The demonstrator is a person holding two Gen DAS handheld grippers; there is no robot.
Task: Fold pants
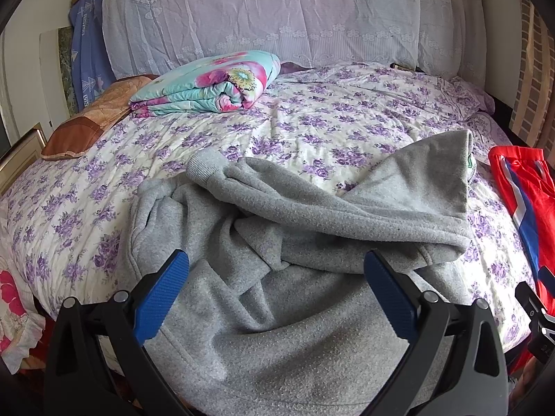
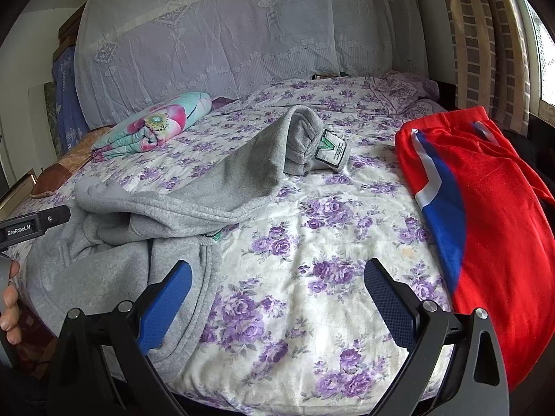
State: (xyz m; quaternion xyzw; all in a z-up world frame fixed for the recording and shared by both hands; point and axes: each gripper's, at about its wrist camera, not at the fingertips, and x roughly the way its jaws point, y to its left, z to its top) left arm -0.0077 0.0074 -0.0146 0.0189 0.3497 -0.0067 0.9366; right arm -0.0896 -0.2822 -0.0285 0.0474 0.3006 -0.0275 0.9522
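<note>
Grey pants [image 1: 277, 242] are seen crumpled on the floral bedsheet [image 2: 312, 242], one leg thrown toward 1 o'clock in the left view. Left gripper [image 1: 275, 294] is held wide apart above the heap, nothing clamped; right gripper [image 2: 277, 298] is likewise spread over bare sheet, the fabric edge at 9 o'clock. Several tangled layers could be pinched at once, and the fold skewed. Red garment [image 2: 485, 208] at 3 o'clock could be snagged.

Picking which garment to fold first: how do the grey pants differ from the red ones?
The grey pants lie crumpled, legs twisted over each other; the red pants lie flatter at the bed's right edge. Grey is plain fleece with a label; red has blue and white side panels. Both rest on the floral bedsheet, ungripped.
</note>
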